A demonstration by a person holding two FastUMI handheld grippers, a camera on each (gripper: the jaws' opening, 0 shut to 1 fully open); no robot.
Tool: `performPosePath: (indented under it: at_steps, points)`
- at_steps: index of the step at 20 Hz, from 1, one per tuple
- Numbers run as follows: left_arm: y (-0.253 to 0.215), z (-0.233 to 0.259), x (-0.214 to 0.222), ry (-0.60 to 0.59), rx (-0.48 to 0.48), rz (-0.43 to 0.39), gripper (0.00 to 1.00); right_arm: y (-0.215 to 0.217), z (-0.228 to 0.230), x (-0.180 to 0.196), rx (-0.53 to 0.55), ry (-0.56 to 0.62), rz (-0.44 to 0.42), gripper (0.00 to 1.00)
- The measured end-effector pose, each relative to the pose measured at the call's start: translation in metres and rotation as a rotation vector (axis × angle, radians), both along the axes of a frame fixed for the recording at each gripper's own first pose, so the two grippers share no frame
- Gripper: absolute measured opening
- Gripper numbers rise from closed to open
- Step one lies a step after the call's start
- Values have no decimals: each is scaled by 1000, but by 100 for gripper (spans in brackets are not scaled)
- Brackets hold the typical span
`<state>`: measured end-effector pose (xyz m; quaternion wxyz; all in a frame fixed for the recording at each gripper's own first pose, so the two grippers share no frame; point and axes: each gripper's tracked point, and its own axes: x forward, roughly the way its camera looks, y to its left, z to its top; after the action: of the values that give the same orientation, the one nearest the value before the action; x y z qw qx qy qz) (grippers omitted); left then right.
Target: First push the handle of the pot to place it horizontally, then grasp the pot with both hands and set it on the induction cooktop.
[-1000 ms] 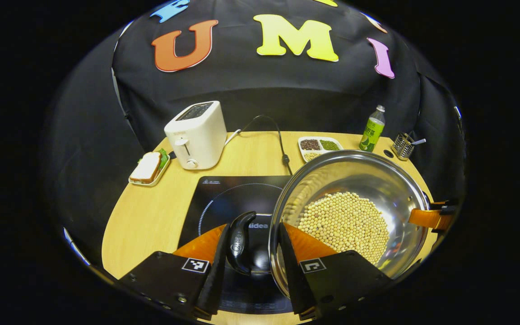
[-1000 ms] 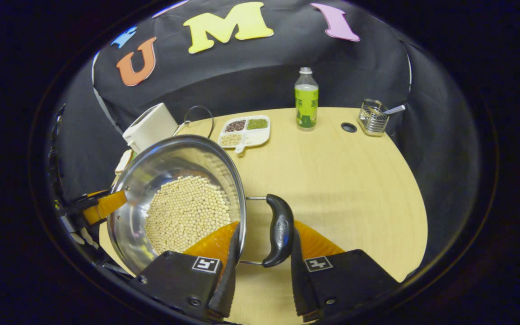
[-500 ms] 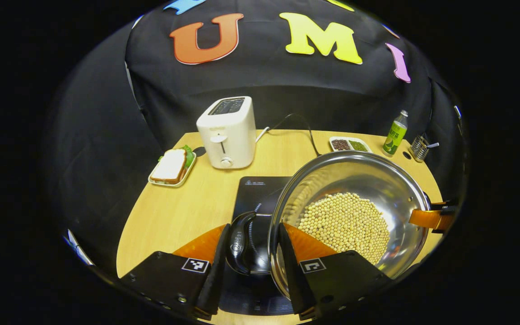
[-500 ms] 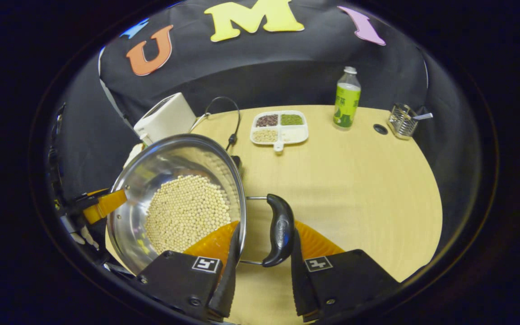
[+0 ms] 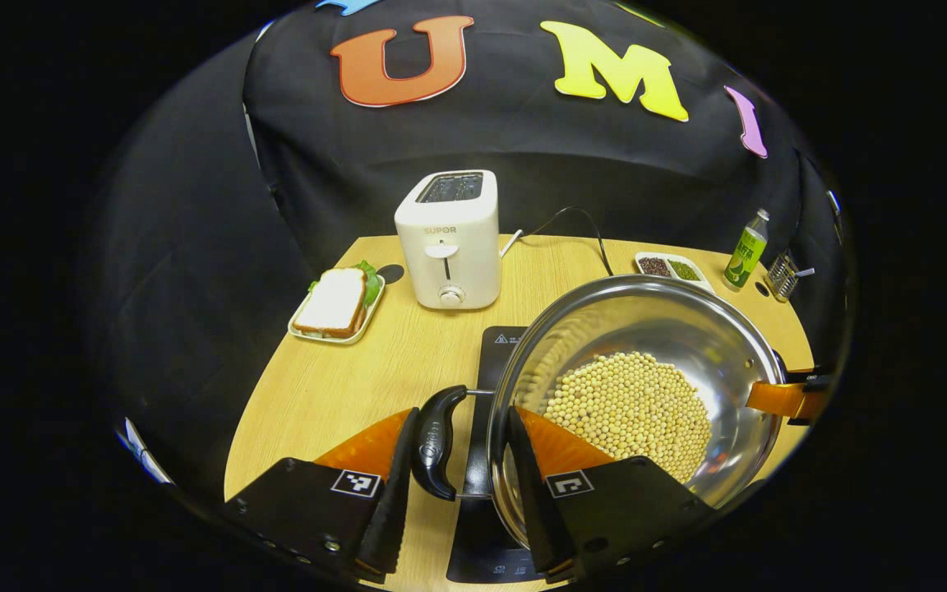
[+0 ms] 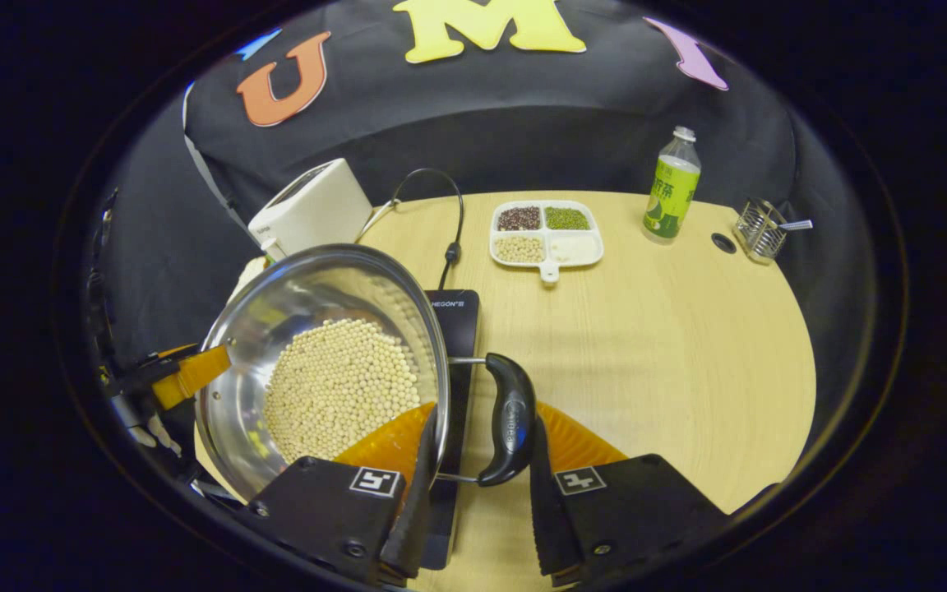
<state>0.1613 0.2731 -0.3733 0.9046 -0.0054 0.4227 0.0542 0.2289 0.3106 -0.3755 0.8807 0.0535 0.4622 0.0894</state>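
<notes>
both tongs [image 5: 457,460] [image 6: 478,460] clamp the pot [image 5: 638,395] handles — level, side to side, over cooktop [image 5: 498,345].

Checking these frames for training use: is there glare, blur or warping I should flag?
Left gripper view: fisheye bends the table edge; the pot wall mirrors the beans; toaster is sharp. Right gripper view: same bending; pot wall shows bright reflections; bottle crisp, no motion blur.

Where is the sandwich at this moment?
In the left gripper view the sandwich lies on a small tray at the table's far left, just left of the toaster.
</notes>
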Motion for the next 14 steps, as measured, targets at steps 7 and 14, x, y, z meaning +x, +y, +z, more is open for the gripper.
performPosePath:
  at_steps: [7, 14]
  points:
    - [0, -19, 1, 29, -9, -27, 58, -2, -9, 1, -21, 9, -3, 52]
    - [0, -17, 0, -15, -6, -35, 58, -3, -10, 1, -22, -17, -7, 53]
